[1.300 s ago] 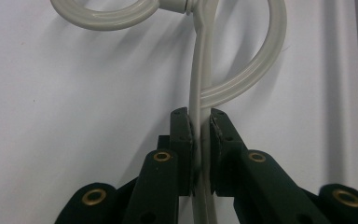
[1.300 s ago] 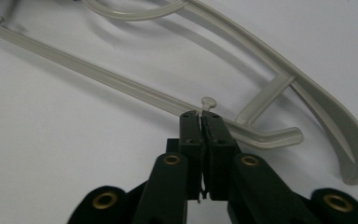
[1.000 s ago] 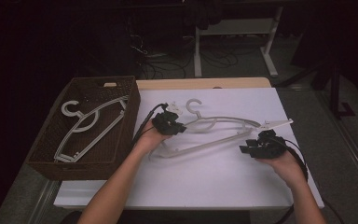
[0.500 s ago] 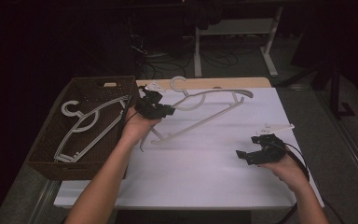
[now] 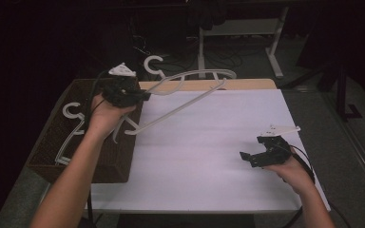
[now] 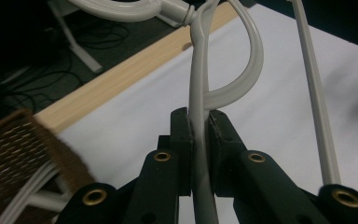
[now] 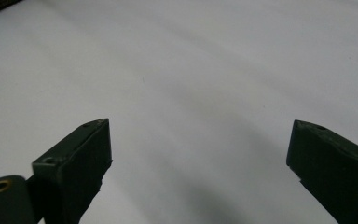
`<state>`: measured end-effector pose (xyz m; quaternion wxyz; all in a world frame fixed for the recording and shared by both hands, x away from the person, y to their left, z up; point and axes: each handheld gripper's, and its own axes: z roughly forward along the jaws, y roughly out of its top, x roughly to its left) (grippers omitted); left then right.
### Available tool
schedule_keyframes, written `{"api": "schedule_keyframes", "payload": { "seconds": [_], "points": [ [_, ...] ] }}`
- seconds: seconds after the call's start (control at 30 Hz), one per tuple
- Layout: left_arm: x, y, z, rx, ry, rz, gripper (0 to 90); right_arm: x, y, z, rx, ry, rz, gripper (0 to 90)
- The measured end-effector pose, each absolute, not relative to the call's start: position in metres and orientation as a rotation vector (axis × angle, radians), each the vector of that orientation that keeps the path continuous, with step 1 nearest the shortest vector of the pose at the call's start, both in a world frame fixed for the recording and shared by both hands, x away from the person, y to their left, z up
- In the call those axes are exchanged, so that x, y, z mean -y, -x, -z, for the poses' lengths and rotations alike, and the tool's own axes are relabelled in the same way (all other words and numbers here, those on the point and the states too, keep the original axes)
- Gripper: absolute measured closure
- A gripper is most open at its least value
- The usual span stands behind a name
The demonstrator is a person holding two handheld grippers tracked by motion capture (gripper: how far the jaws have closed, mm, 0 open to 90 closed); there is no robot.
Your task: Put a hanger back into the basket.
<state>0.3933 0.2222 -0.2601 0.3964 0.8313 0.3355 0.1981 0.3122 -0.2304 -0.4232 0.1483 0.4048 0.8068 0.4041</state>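
A pale grey plastic hanger [image 5: 186, 106] hangs in the air over the table's back left, its hook [image 5: 153, 64] pointing away. My left gripper [image 5: 144, 96] is shut on one of its arms, beside the wicker basket [image 5: 47, 152]. In the left gripper view the jaws [image 6: 199, 128] pinch the hanger's thin arm [image 6: 198, 70] between their pads. My right gripper [image 5: 248, 157] rests low at the table's right. Its jaws [image 7: 199, 140] have just been opening and stand wide open over bare white sheet, with nothing between them.
The brown wicker basket at the left holds another pale hanger [image 5: 68, 140]. A white sheet [image 5: 209, 142] covers the table, with a wooden strip [image 5: 247, 84] along its far edge. Beyond it are dark floor, cables and a desk frame [image 5: 275, 66].
My left gripper has lifted the hanger up and leftward toward the basket. The hanger's right end has left the right gripper, whose jaws have opened wide. The right hand stayed put.
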Motion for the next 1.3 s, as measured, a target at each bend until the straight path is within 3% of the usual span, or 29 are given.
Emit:
{"api": "schedule_keyframes", "payload": {
  "seconds": [0.43,0.87,1.3],
  "points": [
    [-0.313,-0.386,0.254,-0.958,-2.038,-0.608,82.2,0.226,-0.308,0.424,-2.334,-1.139,-1.186,0.0],
    [-0.414,-0.371,0.277,-1.154,-1.989,-0.717,82.2,0.227,-0.308,0.429,-2.333,-1.161,-1.160,0.0],
    [-0.472,-0.363,0.300,-1.282,-2.033,-0.741,82.2,0.226,-0.310,0.431,-2.339,-1.163,-1.142,0.0]
  ]
}}
